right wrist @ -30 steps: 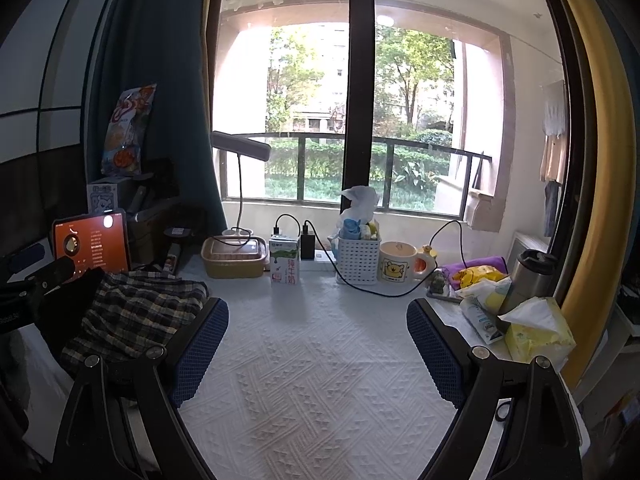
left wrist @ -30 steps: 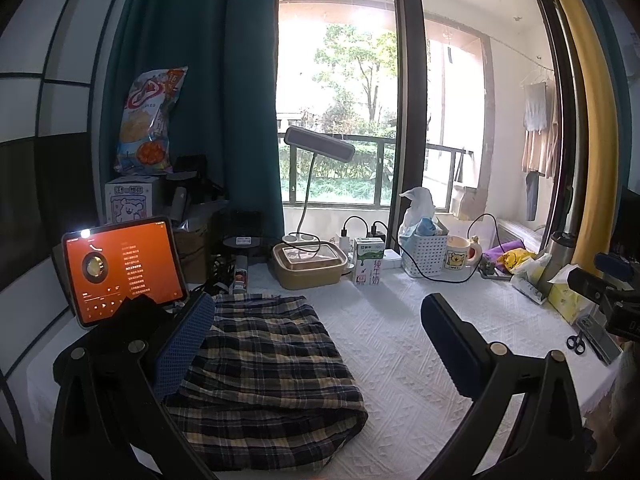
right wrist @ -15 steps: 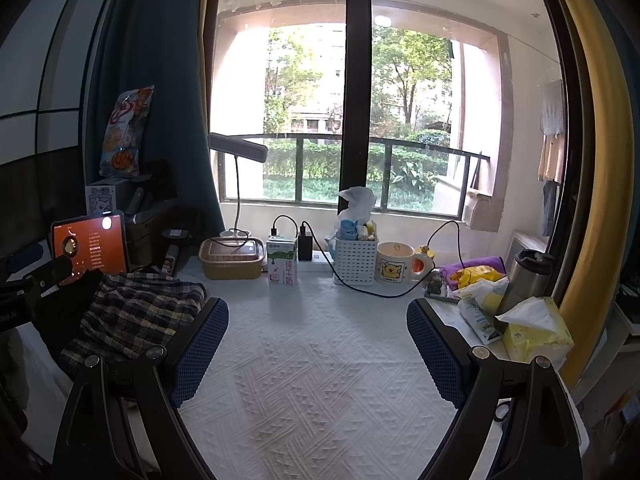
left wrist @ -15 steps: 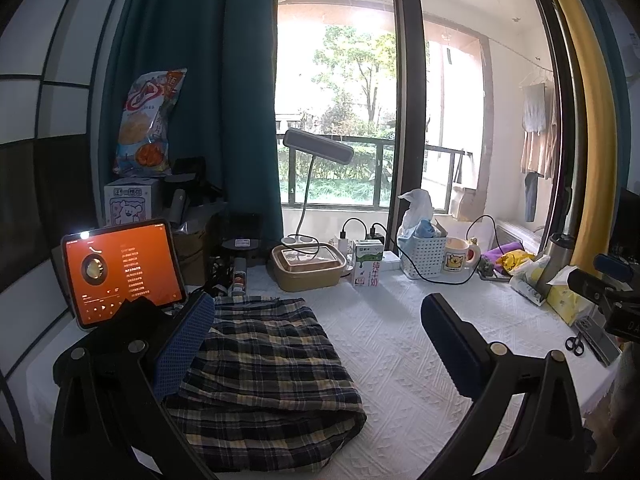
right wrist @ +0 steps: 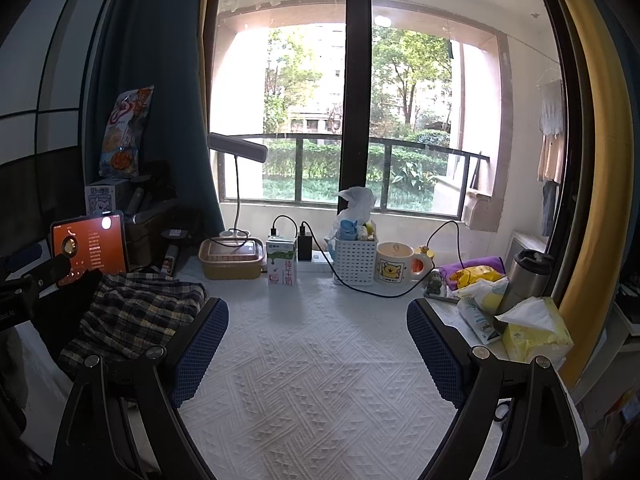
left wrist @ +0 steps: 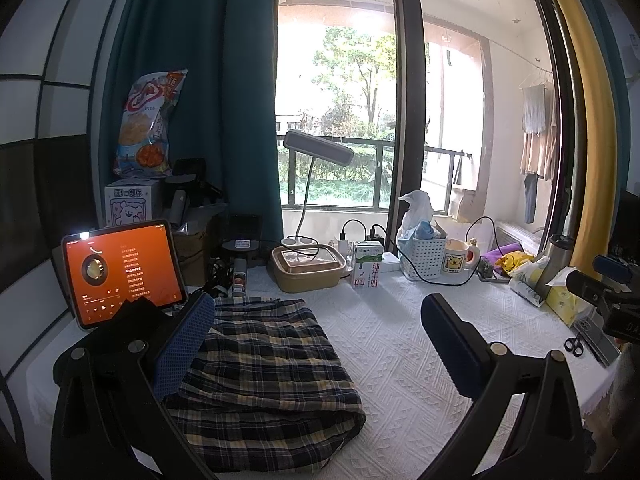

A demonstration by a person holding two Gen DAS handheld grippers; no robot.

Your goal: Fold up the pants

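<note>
- A table covered by a white textured cloth (left wrist: pixel 400 344) is filling the lower half of both views, with a large window behind it.
- The pants (left wrist: pixel 260 352), dark plaid with yellow lines, are lying folded into a thick bundle on the cloth, at lower left of the left wrist view.
- In the right wrist view the pants (right wrist: pixel 140 312) are showing at the left edge, middle height.
- The left gripper (left wrist: pixel 316 332) is standing released, its jaws spread wide at the bottom of its view; the left blue pad is appearing over the pants' left edge, but I cannot tell whether it is touching, and the right pad is hanging over bare cloth.
- The right gripper (right wrist: pixel 316 336) is also standing released, jaws wide, with only bare cloth between its blue pads; the pants are lying beyond its left finger.
- A tablet (left wrist: pixel 124 272) with an orange screen is leaning at the left, just behind the pants.
- Along the far edge of the table, from left to right, a lidded tan box (left wrist: pixel 308 268), a milk carton (left wrist: pixel 366 266), a white basket (left wrist: pixel 424 258) and a mug (left wrist: pixel 458 256) are standing in a row.
- A desk lamp (left wrist: pixel 318 148) is rising above the box.
- A tissue pack (right wrist: pixel 536 332) is sitting at the right edge of the right wrist view.
</note>
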